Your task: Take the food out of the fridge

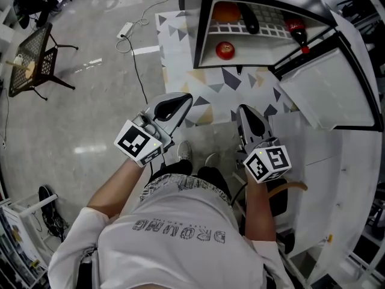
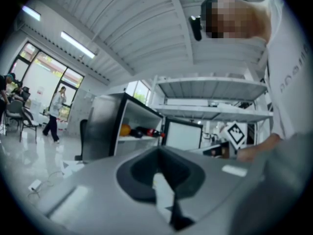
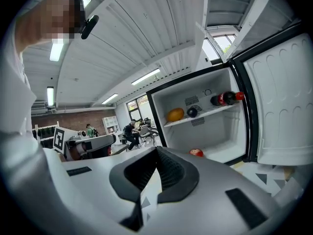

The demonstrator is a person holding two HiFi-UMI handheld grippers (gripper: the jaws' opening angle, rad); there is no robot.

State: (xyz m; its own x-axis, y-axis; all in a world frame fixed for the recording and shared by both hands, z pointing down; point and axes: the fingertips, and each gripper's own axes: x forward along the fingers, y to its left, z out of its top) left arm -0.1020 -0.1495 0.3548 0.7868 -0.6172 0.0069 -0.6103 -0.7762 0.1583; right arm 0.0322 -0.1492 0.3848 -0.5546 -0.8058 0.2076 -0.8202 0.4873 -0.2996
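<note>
The small fridge stands open on the floor ahead, its door swung to the right. On its upper shelf lie an orange, a dark item and a red-capped bottle. A red apple sits on the fridge bottom. The right gripper view shows the same orange, bottle and apple. My left gripper and right gripper are both shut and empty, held side by side and pointing at the fridge, well short of it.
A mat with a triangle pattern lies under and before the fridge. A black mesh chair stands far left; a power strip with cable lies on the grey floor. White furniture lines the right side.
</note>
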